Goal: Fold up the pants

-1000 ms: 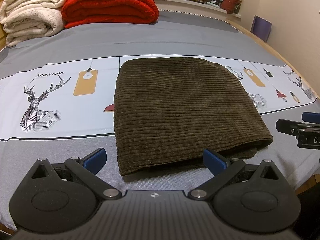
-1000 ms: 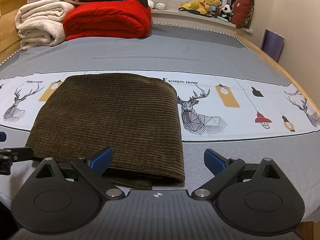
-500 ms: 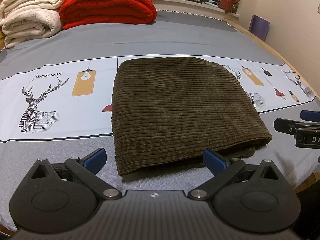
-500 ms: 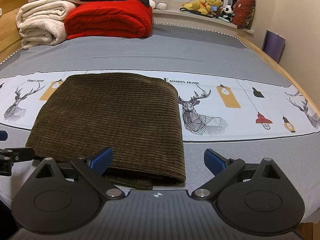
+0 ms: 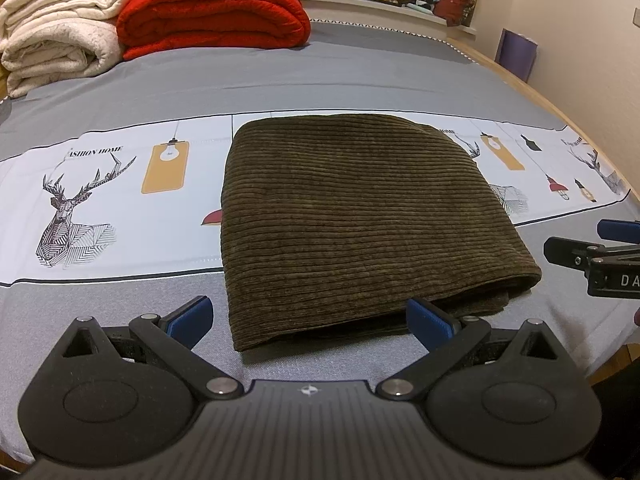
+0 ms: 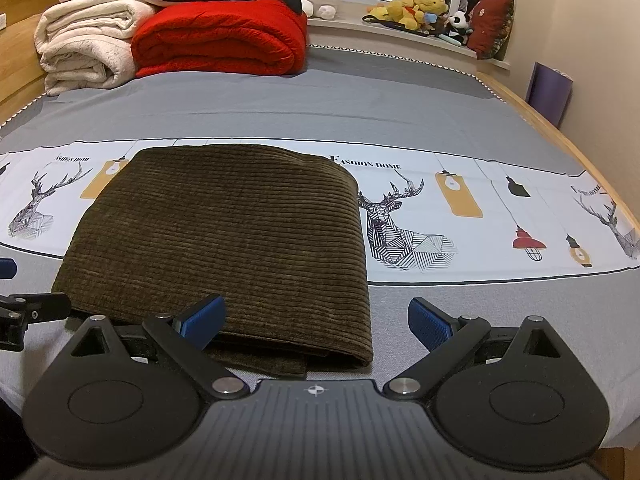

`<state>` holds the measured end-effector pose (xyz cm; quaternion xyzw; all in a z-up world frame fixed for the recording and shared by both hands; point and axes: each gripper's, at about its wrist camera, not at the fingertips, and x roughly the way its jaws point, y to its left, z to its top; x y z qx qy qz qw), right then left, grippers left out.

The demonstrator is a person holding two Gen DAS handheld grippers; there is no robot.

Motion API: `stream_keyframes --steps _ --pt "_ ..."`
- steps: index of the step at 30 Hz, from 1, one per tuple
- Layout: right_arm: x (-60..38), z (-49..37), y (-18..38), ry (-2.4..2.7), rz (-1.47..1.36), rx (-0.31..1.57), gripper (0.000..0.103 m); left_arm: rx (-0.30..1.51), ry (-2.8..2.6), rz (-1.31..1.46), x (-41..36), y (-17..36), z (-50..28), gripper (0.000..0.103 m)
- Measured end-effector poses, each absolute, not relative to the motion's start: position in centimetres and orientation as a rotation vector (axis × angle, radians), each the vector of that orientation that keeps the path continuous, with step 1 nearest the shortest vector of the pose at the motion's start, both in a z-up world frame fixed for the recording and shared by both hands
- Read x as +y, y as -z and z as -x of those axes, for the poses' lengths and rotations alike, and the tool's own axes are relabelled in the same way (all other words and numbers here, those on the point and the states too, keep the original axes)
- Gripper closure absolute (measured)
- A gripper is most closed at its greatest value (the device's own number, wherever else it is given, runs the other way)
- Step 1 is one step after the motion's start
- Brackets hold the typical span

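Dark olive corduroy pants (image 5: 356, 216) lie folded into a thick, roughly square bundle on the bed; the right wrist view shows the same pants (image 6: 224, 236). My left gripper (image 5: 308, 316) stands open just short of the bundle's near edge, nothing between its blue pads. My right gripper (image 6: 316, 318) is open too, at the bundle's near right corner, its left pad over the cloth edge. Each gripper shows at the side of the other's view: the right gripper (image 5: 592, 248), the left gripper (image 6: 28, 304).
A grey bedsheet (image 5: 328, 68) with a white deer-and-lamp band covers the bed. Folded cream blankets (image 5: 60, 36) and a red duvet (image 5: 212, 12) are stacked at the head. Soft toys (image 6: 416, 8) line the window sill. A wooden bed edge (image 6: 560, 136) and wall run along the right.
Both grippers have stayed open and drifted slightly; the pants bundle has not moved.
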<state>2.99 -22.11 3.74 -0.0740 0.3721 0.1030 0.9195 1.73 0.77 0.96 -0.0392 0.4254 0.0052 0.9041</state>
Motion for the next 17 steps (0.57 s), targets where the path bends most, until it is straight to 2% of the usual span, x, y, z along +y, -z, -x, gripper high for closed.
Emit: stream_keyframes --steps 17 --pt "-23.07 -3.22 -3.3 -0.24 0.181 0.777 0.005 0.878 0.003 0.074 0.7 -0.69 -1.7 0.0"
